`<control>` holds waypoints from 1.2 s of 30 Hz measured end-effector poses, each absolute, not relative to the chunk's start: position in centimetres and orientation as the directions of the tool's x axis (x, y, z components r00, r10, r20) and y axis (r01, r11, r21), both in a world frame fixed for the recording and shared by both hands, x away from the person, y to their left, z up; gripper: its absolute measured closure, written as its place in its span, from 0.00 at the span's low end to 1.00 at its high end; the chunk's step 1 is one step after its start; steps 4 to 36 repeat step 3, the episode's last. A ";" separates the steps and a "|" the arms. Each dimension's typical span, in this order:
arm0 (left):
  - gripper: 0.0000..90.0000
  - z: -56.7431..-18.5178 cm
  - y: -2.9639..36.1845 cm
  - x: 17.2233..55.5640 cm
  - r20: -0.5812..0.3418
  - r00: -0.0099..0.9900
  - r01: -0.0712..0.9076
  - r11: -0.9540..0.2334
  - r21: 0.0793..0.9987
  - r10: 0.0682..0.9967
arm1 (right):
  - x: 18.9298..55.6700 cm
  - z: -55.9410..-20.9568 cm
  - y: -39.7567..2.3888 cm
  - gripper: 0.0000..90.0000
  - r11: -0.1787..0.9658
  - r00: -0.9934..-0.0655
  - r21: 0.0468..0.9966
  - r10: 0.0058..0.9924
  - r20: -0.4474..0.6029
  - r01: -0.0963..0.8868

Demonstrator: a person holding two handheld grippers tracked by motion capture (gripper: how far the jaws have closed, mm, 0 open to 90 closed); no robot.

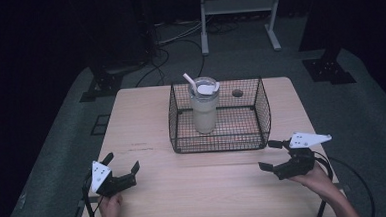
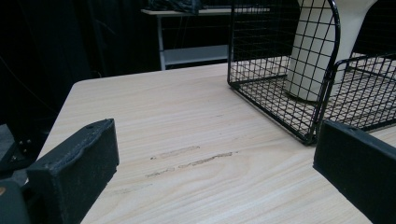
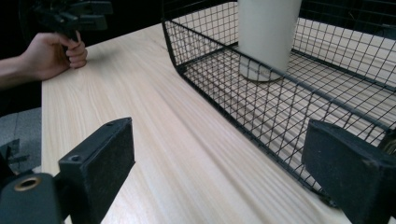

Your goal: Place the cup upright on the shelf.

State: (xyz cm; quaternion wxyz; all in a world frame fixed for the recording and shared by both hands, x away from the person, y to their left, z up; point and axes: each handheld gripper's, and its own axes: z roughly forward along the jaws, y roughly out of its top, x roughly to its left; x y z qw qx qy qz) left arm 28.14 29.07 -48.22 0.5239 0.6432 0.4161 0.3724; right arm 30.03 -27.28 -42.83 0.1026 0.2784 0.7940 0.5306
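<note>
A black wire basket [image 1: 261,116] stands at the middle of the light wooden table [image 1: 210,185]. Inside it, toward its left side, a cream tumbler [image 1: 205,113] with a lid and a white straw stands upright. My left gripper [image 1: 122,162] rests open near the table's front left, apart from the basket. My right gripper [image 1: 268,155] is open just off the basket's front right corner. In the left gripper view the basket [image 2: 280,100] and tumbler [image 2: 310,60] lie ahead to the right. In the right gripper view the basket [image 3: 280,79] and tumbler [image 3: 266,32] are close ahead; nothing sits between either pair of jaws.
A round hole [image 1: 237,92] is in the tabletop behind the basket. A white metal stand [image 1: 238,6], cables [image 1: 166,57] and black stand bases [image 1: 329,69] are on the dark floor beyond the table. A hand holding the left gripper [image 3: 70,18] appears far off in the right gripper view.
</note>
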 end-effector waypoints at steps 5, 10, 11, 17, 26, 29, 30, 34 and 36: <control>0.00 -48.2 29.1 28.2 0.044 0.374 0.146 -0.106 0.984 0.926 | 29.5 -43.3 -27.3 0.10 0.290 -0.819 0.898 0.560 0.122 0.332; 0.00 -48.2 29.1 28.2 0.044 0.374 0.146 -0.106 0.984 0.926 | 29.5 -43.3 -27.3 0.10 0.290 -0.819 0.898 0.560 0.122 0.332; 0.00 -48.2 29.1 28.2 0.044 0.374 0.146 -0.106 0.984 0.926 | 29.5 -43.3 -27.3 0.10 0.290 -0.819 0.898 0.560 0.122 0.332; 0.00 -48.2 29.1 28.2 0.044 0.374 0.146 -0.106 0.984 0.926 | 29.5 -43.3 -27.3 0.10 0.290 -0.819 0.898 0.560 0.122 0.332; 0.00 -48.2 29.1 28.2 0.044 0.374 0.146 -0.106 0.984 0.926 | 29.5 -43.3 -27.3 0.10 0.290 -0.819 0.898 0.560 0.122 0.332; 0.00 -48.2 29.1 28.2 0.044 0.374 0.146 -0.106 0.984 0.926 | 29.5 -43.3 -27.3 0.10 0.290 -0.819 0.898 0.560 0.122 0.332; 0.00 -48.2 29.1 28.2 0.044 0.374 0.146 -0.106 0.984 0.926 | 29.5 -43.3 -27.3 0.10 0.290 -0.819 0.898 0.560 0.122 0.332; 0.00 -48.2 29.1 28.2 0.044 0.374 0.146 -0.106 0.984 0.926 | 29.5 -43.3 -27.3 0.10 0.290 -0.819 0.898 0.560 0.122 0.332; 0.00 -48.2 29.1 28.2 0.044 0.374 0.146 -0.106 0.984 0.926 | 29.5 -43.3 -27.3 0.10 0.290 -0.819 0.898 0.560 0.122 0.332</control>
